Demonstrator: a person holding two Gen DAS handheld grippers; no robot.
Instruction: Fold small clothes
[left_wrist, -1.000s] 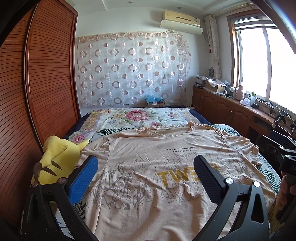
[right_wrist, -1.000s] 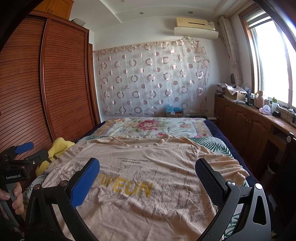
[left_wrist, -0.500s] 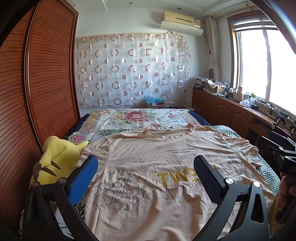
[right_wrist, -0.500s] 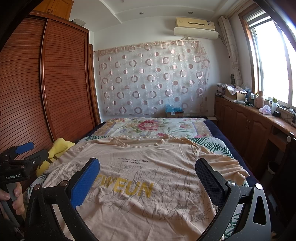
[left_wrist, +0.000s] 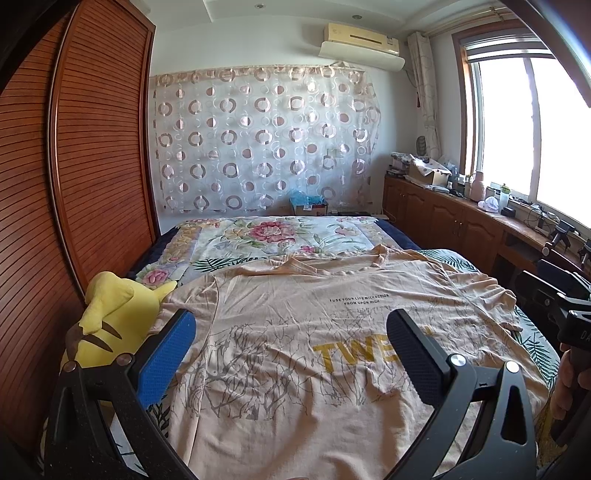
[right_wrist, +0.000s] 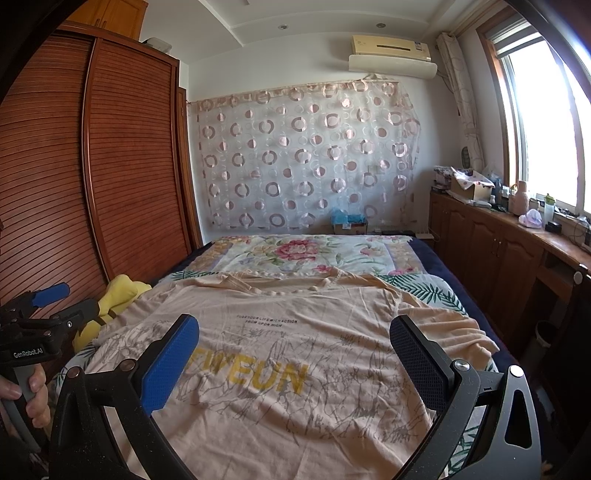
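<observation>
A peach T-shirt (left_wrist: 295, 354) lies spread flat, print side up, on the bed (left_wrist: 273, 236), directly ahead of and below both tools. Its collar points away from them and its hem lies nearest, so the long axis runs straight forward from the fingers, with the sleeves out to either side.

The left hand-held gripper (left_wrist: 291, 354) hangs above the shirt's left half with its jaws wide apart and nothing between them; the left sleeve edge lies just beyond its blue finger, next to a yellow plush toy (left_wrist: 107, 321) that touches the cloth there. The right hand-held gripper (right_wrist: 295, 360) hangs over the right half, equally wide and empty; the rumpled right sleeve (right_wrist: 454, 325) sits forward and to the outside of its black finger.

No fold appears to have been made yet. Each sleeve is nearer its own-side tool, so a first lengthwise fold would likely start from a side edge. The plush toy crowds the left edge and may snag that grasp.
</observation>
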